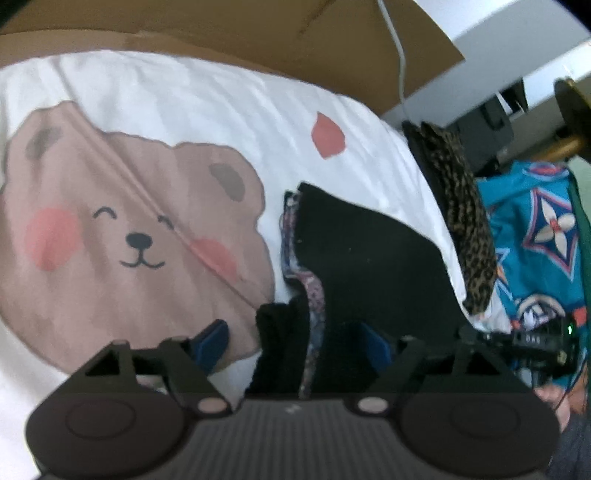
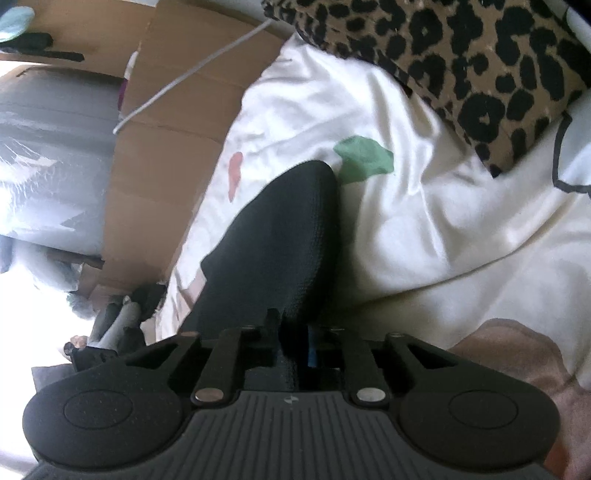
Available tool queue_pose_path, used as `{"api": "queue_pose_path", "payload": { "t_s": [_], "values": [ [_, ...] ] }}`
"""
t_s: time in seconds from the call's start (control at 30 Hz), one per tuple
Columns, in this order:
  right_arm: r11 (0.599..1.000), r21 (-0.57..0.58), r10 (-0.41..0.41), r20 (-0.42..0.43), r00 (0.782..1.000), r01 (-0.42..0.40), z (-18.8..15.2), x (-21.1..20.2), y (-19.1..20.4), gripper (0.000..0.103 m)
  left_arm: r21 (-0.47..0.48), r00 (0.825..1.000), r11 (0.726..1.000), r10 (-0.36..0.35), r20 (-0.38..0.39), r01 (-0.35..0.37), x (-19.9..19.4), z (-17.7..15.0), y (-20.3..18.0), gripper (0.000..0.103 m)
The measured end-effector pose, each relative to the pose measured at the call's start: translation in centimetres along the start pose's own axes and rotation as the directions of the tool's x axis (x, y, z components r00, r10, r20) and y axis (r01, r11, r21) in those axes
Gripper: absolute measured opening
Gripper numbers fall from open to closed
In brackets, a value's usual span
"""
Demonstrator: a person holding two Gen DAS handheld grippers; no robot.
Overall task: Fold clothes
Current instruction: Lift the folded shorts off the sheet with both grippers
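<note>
White bedsheet with brown bear print (image 1: pixel 155 85) covers bed; brown cardboard panel (image 1: pixel 258 33) behind; white cable (image 1: pixel 400 62) hangs across cardboard.

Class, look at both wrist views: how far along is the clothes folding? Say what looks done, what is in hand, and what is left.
Done: a leopard-print garment lies folded at the edge of the bed sheet.
In hand: the right gripper is shut on the black garment; the left gripper stands open around its bunched near end, where a patterned cloth shows.
Left: the black garment is still rumpled, not yet flat or folded.
</note>
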State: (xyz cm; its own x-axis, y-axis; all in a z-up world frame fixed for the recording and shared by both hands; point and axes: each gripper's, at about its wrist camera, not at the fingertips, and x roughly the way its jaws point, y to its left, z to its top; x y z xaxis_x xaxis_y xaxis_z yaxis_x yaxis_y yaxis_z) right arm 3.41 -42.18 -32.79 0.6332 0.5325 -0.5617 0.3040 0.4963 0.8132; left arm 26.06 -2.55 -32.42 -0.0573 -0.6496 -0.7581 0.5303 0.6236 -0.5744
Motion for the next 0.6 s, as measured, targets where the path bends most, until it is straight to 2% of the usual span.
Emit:
{"api": "queue_pose_path", "payload": {
  "t_s": [0.13,0.23,0.3,0.33,0.47,0.6],
  "values": [
    [1.000,-0.006,0.000,-0.031,1.000,0.000,-0.4,0.9,-0.1,0.023,-0.005,0.998,0.999,-0.049,-0.025,0.049,0.5,-0.4,0.5,0.082],
    [1.000,-0.010,-0.001,-0.065,0.998,0.000,-0.9,1.7,-0.2,0.024,0.039,0.999,0.999,-0.032,-0.036,0.034,0.8,-1.0,-0.4,0.081],
    [1.000,-0.021,0.002,-0.076,0.997,-0.003,-1.1,2.0,0.1,0.024,0.039,0.997,0.998,-0.050,-0.062,0.053,1.2,-1.0,-0.8,0.071],
    [1.000,-0.022,0.009,-0.073,0.997,-0.010,-1.1,2.0,0.2,0.024,0.027,0.995,0.998,-0.062,-0.075,0.065,1.5,-1.0,-0.9,0.058],
    [0.999,-0.007,0.047,-0.060,0.997,-0.047,-0.7,1.3,0.4,0.024,0.029,0.996,0.997,-0.073,-0.052,0.074,1.3,-1.0,-1.0,0.049],
    [0.997,0.011,0.080,-0.035,0.996,-0.079,-0.2,0.6,0.5,0.025,0.018,0.994,0.994,-0.109,-0.010,0.109,0.3,-0.9,-0.7,0.047]
  ]
}}
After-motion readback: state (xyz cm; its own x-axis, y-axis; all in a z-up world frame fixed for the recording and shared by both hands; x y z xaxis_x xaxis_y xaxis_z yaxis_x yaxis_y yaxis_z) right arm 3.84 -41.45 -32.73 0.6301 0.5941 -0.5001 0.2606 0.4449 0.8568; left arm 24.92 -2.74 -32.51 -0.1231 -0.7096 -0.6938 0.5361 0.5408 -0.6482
